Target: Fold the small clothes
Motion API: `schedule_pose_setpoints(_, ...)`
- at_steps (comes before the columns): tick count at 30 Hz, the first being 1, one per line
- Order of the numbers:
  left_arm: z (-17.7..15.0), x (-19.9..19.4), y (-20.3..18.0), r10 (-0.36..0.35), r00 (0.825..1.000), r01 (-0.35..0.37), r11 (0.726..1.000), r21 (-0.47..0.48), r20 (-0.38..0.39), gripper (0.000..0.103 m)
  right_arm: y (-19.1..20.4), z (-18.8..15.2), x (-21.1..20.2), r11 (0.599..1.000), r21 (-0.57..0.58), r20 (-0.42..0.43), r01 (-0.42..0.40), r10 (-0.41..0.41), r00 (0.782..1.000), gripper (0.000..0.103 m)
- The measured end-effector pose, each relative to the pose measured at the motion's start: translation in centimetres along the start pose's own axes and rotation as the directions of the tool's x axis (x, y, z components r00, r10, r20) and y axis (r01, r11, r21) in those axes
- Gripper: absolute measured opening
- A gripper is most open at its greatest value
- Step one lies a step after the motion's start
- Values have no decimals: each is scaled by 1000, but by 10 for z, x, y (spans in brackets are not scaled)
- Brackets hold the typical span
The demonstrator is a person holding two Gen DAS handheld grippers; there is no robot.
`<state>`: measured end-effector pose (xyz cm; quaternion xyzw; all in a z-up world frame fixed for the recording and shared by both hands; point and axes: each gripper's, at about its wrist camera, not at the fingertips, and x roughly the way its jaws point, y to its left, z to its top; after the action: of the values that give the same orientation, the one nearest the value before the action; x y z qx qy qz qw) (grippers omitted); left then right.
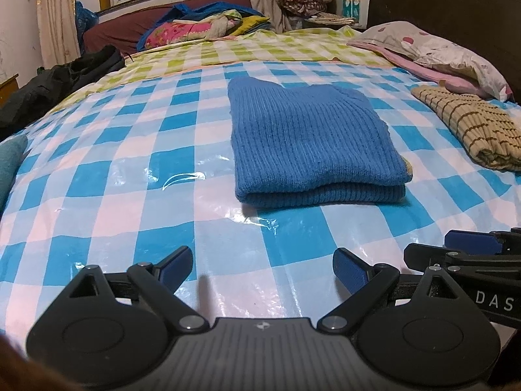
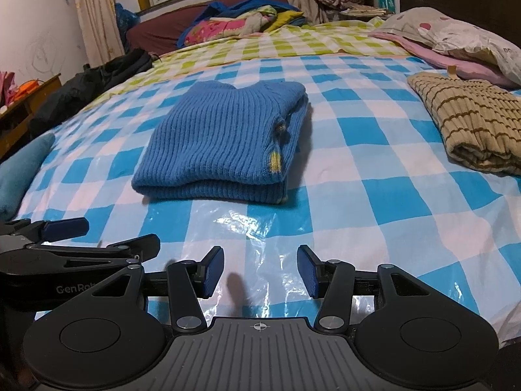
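Observation:
A blue ribbed knit sweater (image 1: 309, 143) lies folded flat on the blue-and-white checked plastic sheet (image 1: 130, 195) over the bed; it also shows in the right wrist view (image 2: 224, 143). My left gripper (image 1: 262, 268) is open and empty, well short of the sweater's near fold. My right gripper (image 2: 260, 270) is open and empty, also short of the sweater. Each gripper shows at the edge of the other's view: the right one (image 1: 469, 244) and the left one (image 2: 65, 228), side by side.
A folded beige striped knit (image 1: 472, 127) lies at the right, also in the right wrist view (image 2: 472, 120). Pillows (image 1: 439, 52) lie behind it. Dark clothes (image 1: 58, 84) sit at the left edge, a teal cloth (image 2: 22, 169) nearer. Piled bedding (image 1: 202, 26) lies at the far end.

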<state>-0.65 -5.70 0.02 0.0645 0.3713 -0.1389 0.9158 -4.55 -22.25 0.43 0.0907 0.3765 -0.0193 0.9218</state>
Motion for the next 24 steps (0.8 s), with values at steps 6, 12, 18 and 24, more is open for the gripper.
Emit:
schedule_pose_setpoints(6, -2, -1, 0, 3, 1000, -3, 1000, -3, 1, 98, 1, -1, -2, 1000, 5, -1, 5, -5, 1000, 49)
schedule_pose_setpoints(12, -5, -3, 0, 2, 1000, -2, 1000, -6, -9, 97, 2, -5, -3, 1000, 2, -4, 10, -10, 1000, 49)
schedule_pose_setpoints(18, -9, -5, -2, 8, 1000, -8, 1000, -3, -11, 97, 2, -10, -5, 1000, 8, -8, 12, -12, 1000, 49)
schedule_pose_setpoints(24, -12, -7, -5, 16, 1000, -16, 1000, 7, -11, 97, 1, -14, -7, 1000, 11, -15, 16, -16, 1000, 49)
